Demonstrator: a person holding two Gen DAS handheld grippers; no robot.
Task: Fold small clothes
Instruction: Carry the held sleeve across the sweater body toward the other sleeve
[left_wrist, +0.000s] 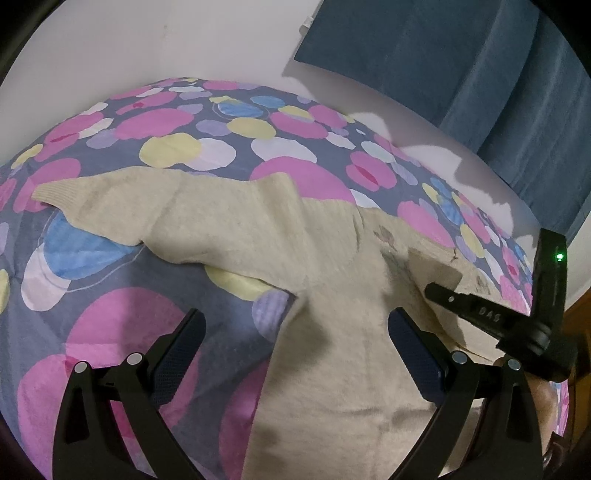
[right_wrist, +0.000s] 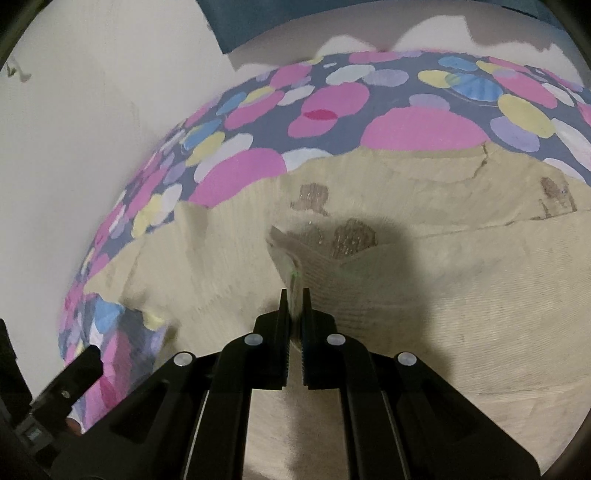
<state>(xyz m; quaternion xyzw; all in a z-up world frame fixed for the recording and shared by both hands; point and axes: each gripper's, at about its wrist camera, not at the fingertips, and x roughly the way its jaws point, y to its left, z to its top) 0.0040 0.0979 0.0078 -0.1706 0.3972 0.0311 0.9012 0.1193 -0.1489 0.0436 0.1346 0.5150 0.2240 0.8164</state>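
Both views are evenly lit and fairly bright, with soft indoor light from above. Fisheye distortion bulges the dotted bedspread and curves the wall, with black corners around each frame. In the right wrist view a dark shadow falls on the beige sweater just beyond the right gripper; the bedspread's left edge there is blurred.
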